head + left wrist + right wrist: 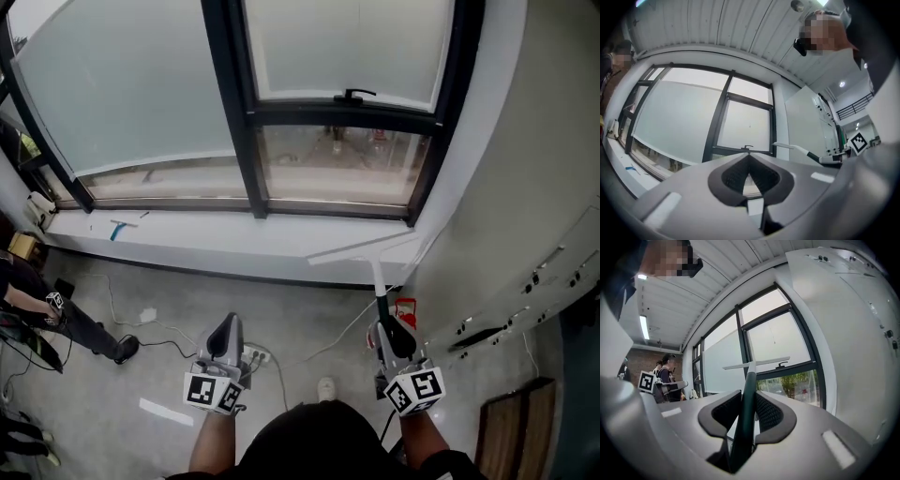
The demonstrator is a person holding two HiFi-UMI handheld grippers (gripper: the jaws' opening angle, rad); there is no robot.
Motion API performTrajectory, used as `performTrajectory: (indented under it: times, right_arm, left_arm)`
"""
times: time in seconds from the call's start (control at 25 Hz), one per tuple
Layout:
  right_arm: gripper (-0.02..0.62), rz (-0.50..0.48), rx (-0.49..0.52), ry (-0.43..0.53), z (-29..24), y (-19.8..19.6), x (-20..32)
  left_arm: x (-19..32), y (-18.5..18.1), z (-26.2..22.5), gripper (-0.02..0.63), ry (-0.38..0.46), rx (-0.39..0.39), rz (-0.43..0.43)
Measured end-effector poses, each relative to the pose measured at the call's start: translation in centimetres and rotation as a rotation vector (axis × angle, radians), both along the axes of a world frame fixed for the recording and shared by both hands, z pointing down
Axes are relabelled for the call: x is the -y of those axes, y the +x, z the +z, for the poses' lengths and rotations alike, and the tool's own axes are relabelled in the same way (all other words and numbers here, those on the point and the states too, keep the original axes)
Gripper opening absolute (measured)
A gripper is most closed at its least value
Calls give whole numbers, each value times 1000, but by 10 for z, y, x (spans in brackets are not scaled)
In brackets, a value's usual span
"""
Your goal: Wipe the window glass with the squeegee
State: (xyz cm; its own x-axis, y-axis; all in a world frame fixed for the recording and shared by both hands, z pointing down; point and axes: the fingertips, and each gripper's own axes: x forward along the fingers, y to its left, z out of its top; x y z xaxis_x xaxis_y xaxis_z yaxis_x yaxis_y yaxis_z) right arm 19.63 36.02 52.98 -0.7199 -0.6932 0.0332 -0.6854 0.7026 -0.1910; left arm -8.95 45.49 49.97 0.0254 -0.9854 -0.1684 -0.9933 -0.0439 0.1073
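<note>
Right gripper view: tool (748, 403) clamps squeegee handle (750, 378)

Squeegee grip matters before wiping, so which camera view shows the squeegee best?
The right gripper view: the squeegee fills the centre, handle clamped between the jaws, white blade ahead. The head view shows it from above, smaller. The left gripper view shows it small, side-on, at the right.
</note>
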Motion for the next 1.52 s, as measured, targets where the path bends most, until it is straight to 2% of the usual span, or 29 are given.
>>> performTrajectory:
  times: [0.28,0.4,0.52,0.84,1.08,1.52]
  right_arm:
    - [97,31,31,-5,-14,35,81]
    - [97,20,50,-23,-19,32,100]
    - [97,17,54,-33,-20,26,114]
    - [97,55,34,-57,-12,21,153]
    - [97,87,47,-47,-15,-7,207]
    - [97,136,71,-23,-29,-122,295]
  left_arm:
    - [82,23,-6,-2,-13,-27,16]
    - [101,25,-5,-2,-30,-39,17]
    - [119,28,-4,-2,-34,-19,23]
    - [181,18,7,-2,-47,-30,66]
    - [237,-15,8,-2,-34,-47,84]
    - [342,-123,-7,-2,-23,-2,151]
